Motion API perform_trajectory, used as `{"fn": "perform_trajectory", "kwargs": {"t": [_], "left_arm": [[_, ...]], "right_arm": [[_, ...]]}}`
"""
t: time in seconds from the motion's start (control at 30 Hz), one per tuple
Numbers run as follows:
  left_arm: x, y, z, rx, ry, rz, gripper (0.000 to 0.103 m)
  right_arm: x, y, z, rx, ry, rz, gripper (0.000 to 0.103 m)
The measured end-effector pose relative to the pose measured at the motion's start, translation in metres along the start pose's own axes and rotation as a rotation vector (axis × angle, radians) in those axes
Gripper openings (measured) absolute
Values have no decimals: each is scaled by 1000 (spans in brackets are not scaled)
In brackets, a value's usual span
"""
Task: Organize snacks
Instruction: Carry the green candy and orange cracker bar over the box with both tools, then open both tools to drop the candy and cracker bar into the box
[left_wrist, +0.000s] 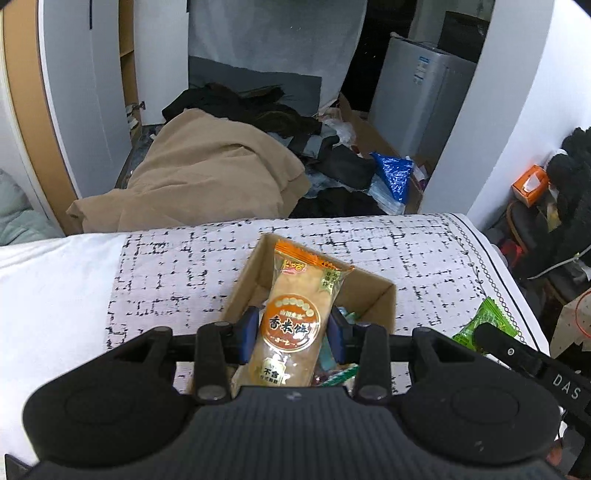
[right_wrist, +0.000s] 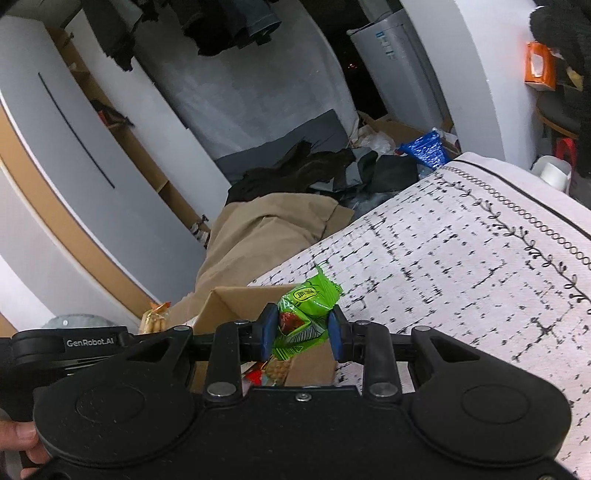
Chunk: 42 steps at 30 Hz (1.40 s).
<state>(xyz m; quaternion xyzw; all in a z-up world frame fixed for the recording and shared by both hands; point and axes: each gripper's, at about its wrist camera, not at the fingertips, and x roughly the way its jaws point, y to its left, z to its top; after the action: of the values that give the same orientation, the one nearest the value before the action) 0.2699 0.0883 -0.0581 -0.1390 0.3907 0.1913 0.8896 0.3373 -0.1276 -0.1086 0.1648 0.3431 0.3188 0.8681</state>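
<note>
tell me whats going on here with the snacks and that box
A person is sorting snacks with a pair of handheld tongs in each hand. The left tongs are shut on a long orange-topped rice cracker packet, held over an open brown cardboard box that already has a few wrappers inside. The right tongs grip a small bright green snack packet near the same box. The box sits on a white cloth with black dashes.
</note>
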Motion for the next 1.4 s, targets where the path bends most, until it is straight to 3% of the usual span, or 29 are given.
{"fn": "perform_trajectory", "kwargs": {"t": [0.4,0.77,0.87,1.0,1.17,1.3,1.4], "left_arm": [[16,42,-7,-50,74,-13,41],[18,80,-6,-108,110,-38,47],[16,89,-4,-110,109,-40,47],[12,97,-4,-106,111,-54,54],[7,106,-3,-114,116,-73,63],[-2,110,-3,-115,103,-92,77],[-9,111,-4,-100,109,-98,82]], "right_arm": [[21,38,-15,-7,79,71,29],[34,69,-26,-47,121,51,30],[36,77,-28,-57,117,39,36],[34,80,-29,-53,104,0,54],[17,80,-29,-34,91,-54,54],[-3,84,-29,-34,71,-99,60],[-17,85,-31,-10,54,-116,62]]}}
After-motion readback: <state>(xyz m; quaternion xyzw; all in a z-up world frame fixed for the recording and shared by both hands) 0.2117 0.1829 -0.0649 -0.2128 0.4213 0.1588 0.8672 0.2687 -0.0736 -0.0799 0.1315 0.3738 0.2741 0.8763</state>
